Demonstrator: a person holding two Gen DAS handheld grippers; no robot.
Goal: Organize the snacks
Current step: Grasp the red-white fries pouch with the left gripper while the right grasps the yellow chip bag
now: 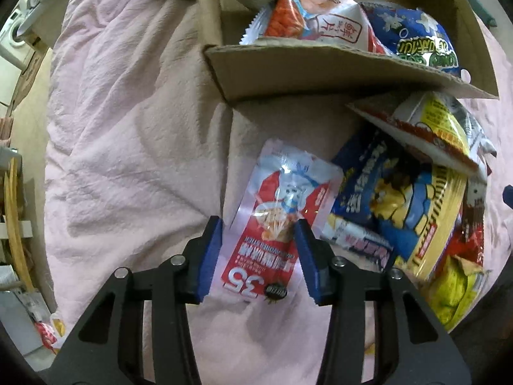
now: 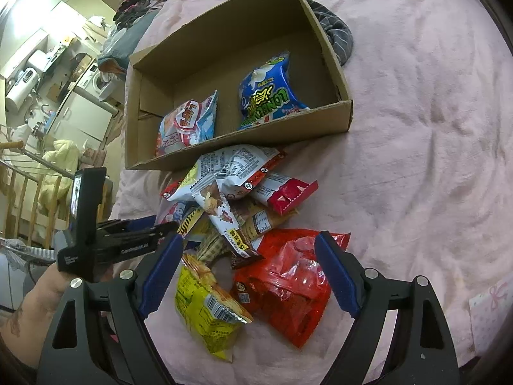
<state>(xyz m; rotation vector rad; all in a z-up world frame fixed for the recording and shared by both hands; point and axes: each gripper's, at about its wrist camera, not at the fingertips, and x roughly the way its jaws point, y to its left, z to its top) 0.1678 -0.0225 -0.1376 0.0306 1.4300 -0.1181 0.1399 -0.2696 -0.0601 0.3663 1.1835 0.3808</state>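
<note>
Two packets (image 2: 189, 125) inside cardboard box (image 2: 243, 134)

a home, pink bedsheet (image 2: 416, 128), washing machine (image 2: 97, 81) and kitchen cabinets (image 2: 80, 112) behind

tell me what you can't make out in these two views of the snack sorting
- Left wrist view: whether the open left gripper touches the red-and-white pouch; depth unclear.
- Right wrist view: snacks low in the pile, covered by upper packets.
- Both views: cardboard box floor near the front wall, hidden by it.

Box (image 2: 192, 157), snacks (image 2: 282, 282) on pink bedding (image 2: 416, 128)
</note>
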